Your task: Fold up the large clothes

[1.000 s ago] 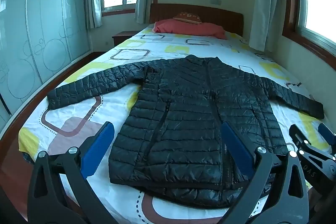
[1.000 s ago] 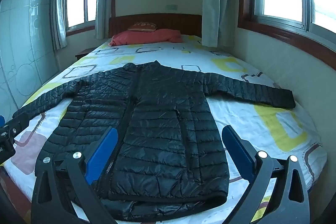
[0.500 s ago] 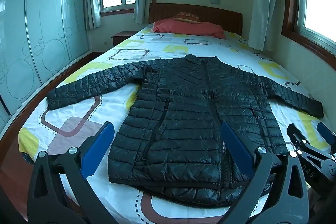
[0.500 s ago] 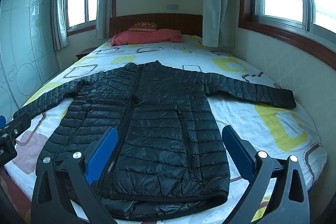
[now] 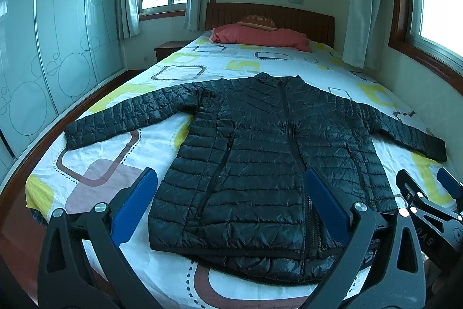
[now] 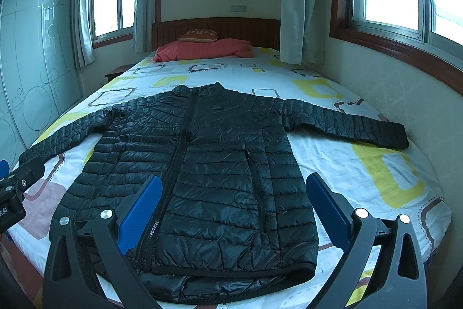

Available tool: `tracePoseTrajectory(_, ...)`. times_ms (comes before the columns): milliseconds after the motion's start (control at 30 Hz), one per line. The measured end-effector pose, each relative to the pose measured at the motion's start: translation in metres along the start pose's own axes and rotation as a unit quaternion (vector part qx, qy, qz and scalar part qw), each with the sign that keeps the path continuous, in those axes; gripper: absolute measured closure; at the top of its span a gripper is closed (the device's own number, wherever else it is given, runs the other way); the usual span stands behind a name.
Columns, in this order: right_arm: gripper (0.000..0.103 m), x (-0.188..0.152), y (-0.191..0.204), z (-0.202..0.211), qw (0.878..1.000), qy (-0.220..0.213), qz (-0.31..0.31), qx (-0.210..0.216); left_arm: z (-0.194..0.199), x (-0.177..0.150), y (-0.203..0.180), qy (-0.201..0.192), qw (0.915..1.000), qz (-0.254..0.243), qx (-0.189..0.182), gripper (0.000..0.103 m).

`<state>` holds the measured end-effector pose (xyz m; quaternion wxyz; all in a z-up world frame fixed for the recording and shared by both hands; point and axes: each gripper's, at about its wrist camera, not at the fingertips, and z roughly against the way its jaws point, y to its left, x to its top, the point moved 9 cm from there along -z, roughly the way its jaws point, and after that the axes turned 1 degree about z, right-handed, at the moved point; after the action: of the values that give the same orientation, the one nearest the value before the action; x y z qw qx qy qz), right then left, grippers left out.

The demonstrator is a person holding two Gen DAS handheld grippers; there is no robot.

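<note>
A black quilted puffer jacket (image 5: pixel 260 158) lies flat, front up and zipped, on the bed, both sleeves spread out sideways; it also shows in the right wrist view (image 6: pixel 208 164). My left gripper (image 5: pixel 231 187) is open and empty, held above the jacket's hem on its left half. My right gripper (image 6: pixel 234 193) is open and empty above the hem on the right half. The right gripper also shows at the right edge of the left wrist view (image 5: pixel 428 193). The left gripper's body shows at the left edge of the right wrist view.
The bed (image 5: pixel 121 152) has a white sheet with yellow and brown squares. A red pillow (image 5: pixel 260 38) lies by the wooden headboard (image 5: pixel 272 16). A glass wardrobe (image 5: pixel 43 62) stands left, a wall with windows (image 6: pixel 399 94) right. A nightstand (image 5: pixel 167 48) stands far left.
Both grippers have shifted very slightly; the jacket lies as before. Both stay open.
</note>
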<state>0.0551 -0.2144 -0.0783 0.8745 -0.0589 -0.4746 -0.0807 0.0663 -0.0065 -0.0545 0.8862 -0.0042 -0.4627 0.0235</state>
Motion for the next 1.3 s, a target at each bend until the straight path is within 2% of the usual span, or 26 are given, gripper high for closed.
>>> tracePoseTrajectory(1300, 0.004, -0.0008, 0.0003, -0.0006, 1.0, 0.002, 0.002, 0.0, -0.0021, -0.0063, 0.004, 0.003, 1.0, 0.0, 0.0, 0.002)
